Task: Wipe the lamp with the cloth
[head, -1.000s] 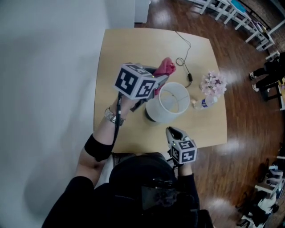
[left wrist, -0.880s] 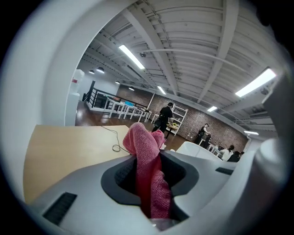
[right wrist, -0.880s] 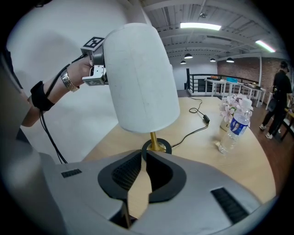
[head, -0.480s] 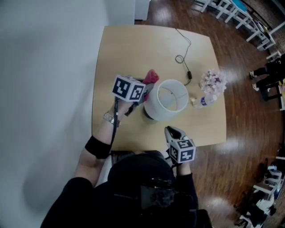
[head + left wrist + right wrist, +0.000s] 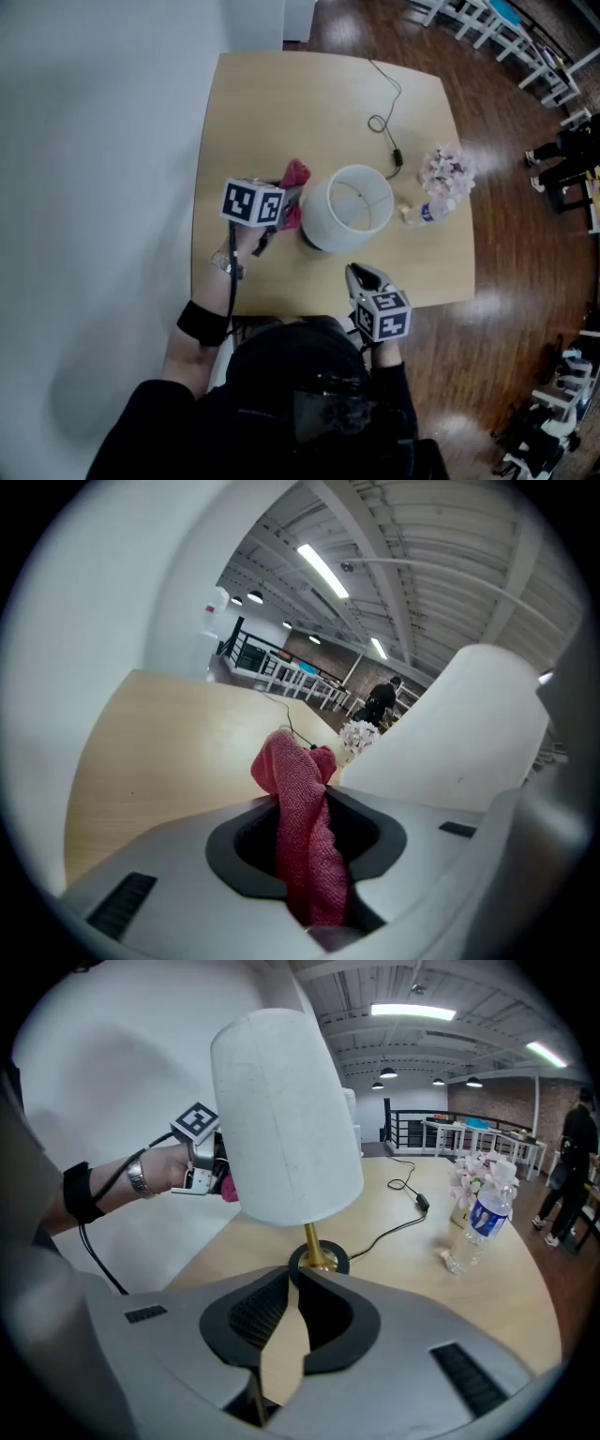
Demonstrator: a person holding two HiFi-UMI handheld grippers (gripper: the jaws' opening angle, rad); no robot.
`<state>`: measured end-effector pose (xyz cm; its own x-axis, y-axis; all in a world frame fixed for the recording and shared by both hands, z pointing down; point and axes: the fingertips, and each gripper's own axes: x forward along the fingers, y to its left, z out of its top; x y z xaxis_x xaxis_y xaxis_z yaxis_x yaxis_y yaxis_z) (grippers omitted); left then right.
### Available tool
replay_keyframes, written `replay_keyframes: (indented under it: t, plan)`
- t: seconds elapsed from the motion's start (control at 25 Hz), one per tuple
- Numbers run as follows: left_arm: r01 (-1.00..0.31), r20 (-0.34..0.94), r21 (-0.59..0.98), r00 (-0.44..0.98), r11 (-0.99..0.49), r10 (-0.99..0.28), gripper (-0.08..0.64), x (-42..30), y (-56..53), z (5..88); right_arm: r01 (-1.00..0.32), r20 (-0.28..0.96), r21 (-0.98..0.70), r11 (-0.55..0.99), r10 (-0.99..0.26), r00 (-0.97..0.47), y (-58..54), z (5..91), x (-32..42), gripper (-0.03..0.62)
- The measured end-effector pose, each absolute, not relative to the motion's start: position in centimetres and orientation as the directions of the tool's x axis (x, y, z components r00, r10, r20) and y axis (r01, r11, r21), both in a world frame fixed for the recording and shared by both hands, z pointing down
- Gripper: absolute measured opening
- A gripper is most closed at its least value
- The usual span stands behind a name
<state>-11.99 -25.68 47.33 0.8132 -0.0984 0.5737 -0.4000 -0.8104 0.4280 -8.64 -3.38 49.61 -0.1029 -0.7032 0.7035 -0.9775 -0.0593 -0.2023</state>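
The lamp's white shade (image 5: 349, 208) stands near the table's middle, and its brass stem (image 5: 308, 1238) rises from a black base (image 5: 320, 1261). My left gripper (image 5: 287, 195) is at the shade's left side, shut on a pink-red cloth (image 5: 295, 176). In the left gripper view the cloth (image 5: 307, 841) sticks up between the jaws, with the shade (image 5: 450, 742) close on the right; whether cloth and shade touch is unclear. My right gripper (image 5: 359, 274) hovers at the table's near edge, pointed at the lamp base. Its jaws (image 5: 293, 1277) are shut with nothing between them.
A plastic water bottle (image 5: 424, 216) lies right of the lamp beside a pot of pale flowers (image 5: 445, 172). The lamp's black cord (image 5: 386, 112) runs toward the far edge of the wooden table (image 5: 272, 103). A white wall (image 5: 94, 187) borders the table's left side.
My left gripper came down with the cloth from above the shade's rim to its left side. The right gripper stayed put.
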Motion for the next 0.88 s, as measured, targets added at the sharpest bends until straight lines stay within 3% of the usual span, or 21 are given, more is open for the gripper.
replay_keyframes:
  t: [0.16,0.4,0.88]
  plan:
    - [-0.375,0.447,0.434,0.879,-0.819,-0.166,0.115,-13.3,-24.8,40.2,-0.976,0.697,-0.208,-0.063,-0.709,-0.103,-3.3,49.8,-8.2,0.044]
    - [-0.278,0.303,0.413,0.94,-0.867,-0.157,0.115,-13.0,-20.6,31.4,-0.975,0.674,-0.215,-0.056,-0.731,-0.106,-3.9,49.4,-8.1,0.044]
    - [-0.389,0.45,0.434,0.875,-0.813,-0.178,0.116,-13.1,-20.1,39.4,-0.967,0.66,-0.247,-0.059,-0.741,-0.123,-3.0,49.5,-7.6,0.044]
